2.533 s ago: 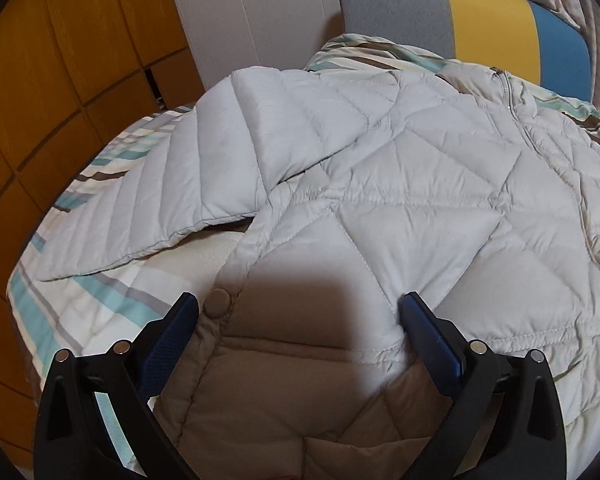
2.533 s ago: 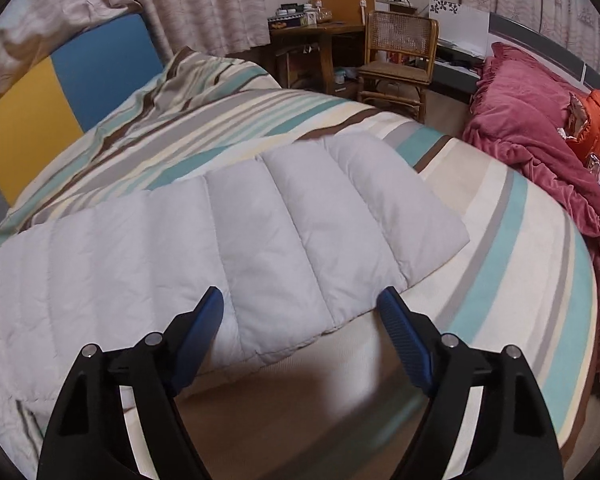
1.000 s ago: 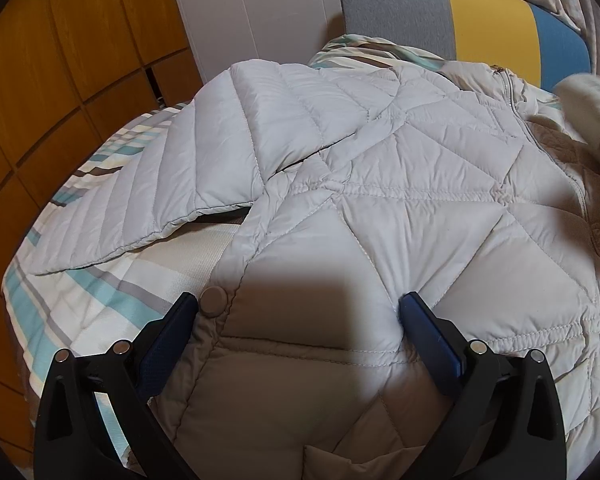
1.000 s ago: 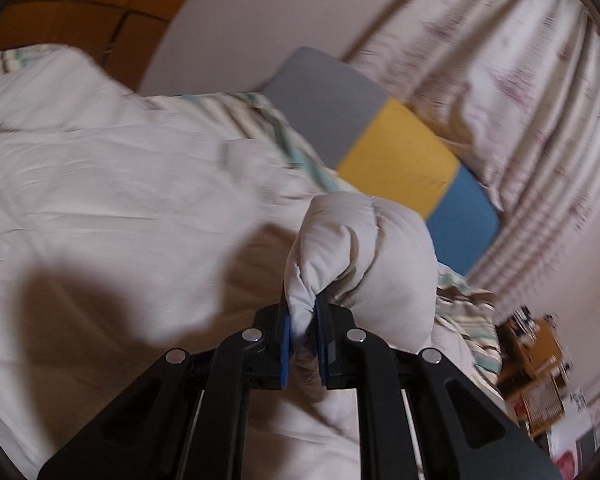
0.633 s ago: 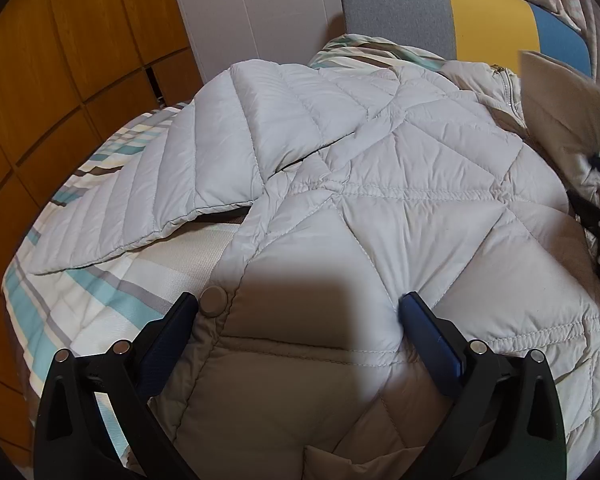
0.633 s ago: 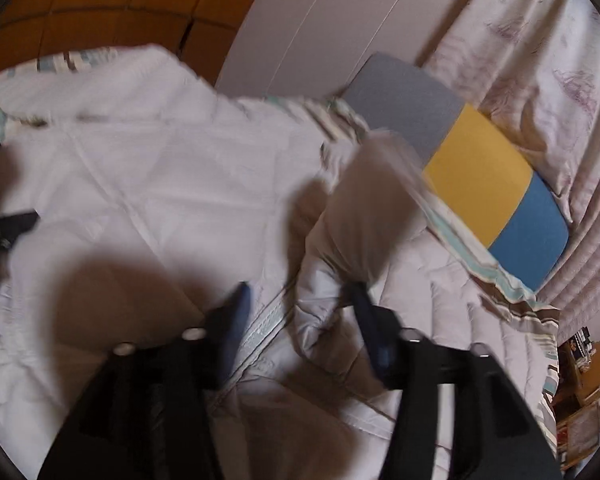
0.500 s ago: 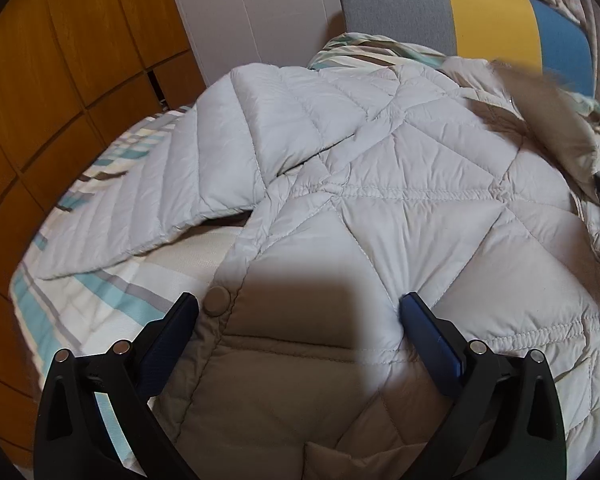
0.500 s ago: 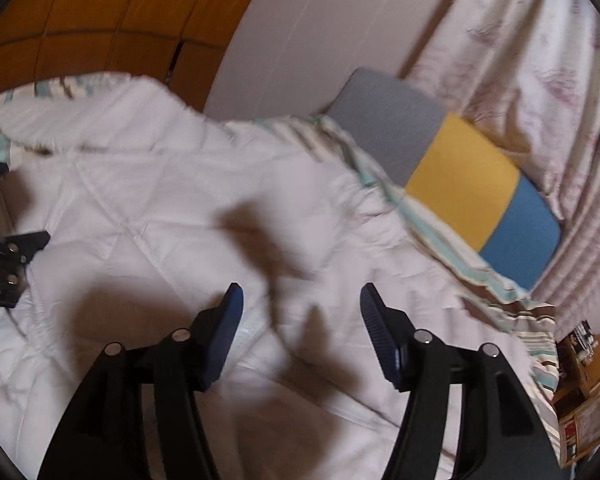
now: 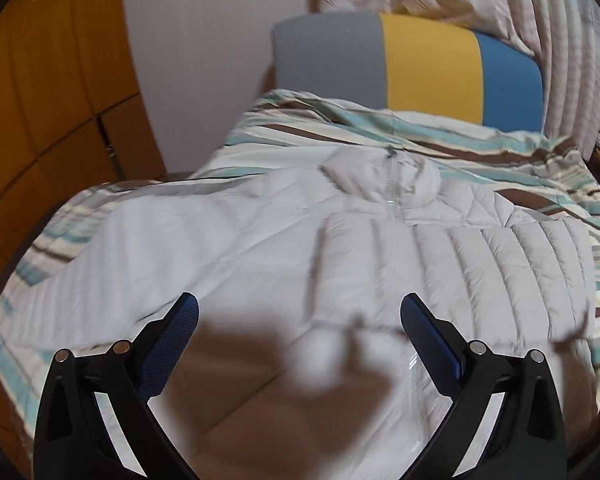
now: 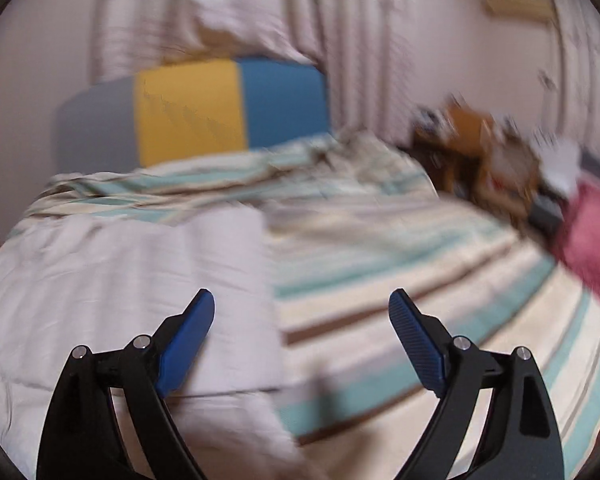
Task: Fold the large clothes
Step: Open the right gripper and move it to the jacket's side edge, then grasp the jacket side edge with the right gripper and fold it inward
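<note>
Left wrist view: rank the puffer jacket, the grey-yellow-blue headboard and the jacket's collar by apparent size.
1. Puffer jacket, largest, though nearest the camera.
2. Headboard, farther away, so true size is unsure.
3. Collar, smallest.

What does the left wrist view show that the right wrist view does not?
Only the left view shows the jacket's collar and zipper, the sleeve folded across the front, and the wooden wardrobe. Only the right view shows the red blanket and cluttered desk. Both show the jacket, striped bedding, headboard, curtains and open jaws.
</note>
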The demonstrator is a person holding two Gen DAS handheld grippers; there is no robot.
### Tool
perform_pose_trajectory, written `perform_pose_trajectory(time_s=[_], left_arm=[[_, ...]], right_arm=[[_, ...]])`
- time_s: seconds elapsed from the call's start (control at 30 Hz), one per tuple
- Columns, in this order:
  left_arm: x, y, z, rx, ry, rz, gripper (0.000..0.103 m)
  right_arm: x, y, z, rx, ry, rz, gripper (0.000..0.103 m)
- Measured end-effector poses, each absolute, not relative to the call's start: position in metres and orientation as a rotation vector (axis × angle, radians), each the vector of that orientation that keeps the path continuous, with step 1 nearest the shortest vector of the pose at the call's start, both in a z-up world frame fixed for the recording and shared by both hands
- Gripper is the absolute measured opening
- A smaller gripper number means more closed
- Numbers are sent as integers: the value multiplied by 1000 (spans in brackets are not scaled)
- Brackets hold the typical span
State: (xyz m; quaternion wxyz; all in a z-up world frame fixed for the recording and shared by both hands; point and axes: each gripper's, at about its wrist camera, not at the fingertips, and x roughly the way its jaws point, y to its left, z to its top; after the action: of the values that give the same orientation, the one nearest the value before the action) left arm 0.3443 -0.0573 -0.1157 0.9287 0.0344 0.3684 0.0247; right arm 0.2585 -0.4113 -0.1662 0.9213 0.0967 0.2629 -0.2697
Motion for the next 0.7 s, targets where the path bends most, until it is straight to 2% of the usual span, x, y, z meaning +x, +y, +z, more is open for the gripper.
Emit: perform_pose_trajectory(time_s=[0.2, 0.27, 0.43, 0.57, 0.7], left_arm=[[385, -94, -151, 148, 787, 57, 100], [399, -96, -171, 220, 839, 107, 91], [388, -79, -188, 306, 794, 204, 91], [382, -59, -192, 226, 803, 196, 94], [387, -52, -194, 188, 816, 183, 97]], right_arm=[[278, -422, -183, 233, 665, -487, 89], [280, -410, -181, 205, 661, -434, 89], [265, -409, -176, 250, 573, -374, 91], [255, -416, -159, 299, 524, -328, 91], [279, -416, -131, 231, 526, -333, 91]])
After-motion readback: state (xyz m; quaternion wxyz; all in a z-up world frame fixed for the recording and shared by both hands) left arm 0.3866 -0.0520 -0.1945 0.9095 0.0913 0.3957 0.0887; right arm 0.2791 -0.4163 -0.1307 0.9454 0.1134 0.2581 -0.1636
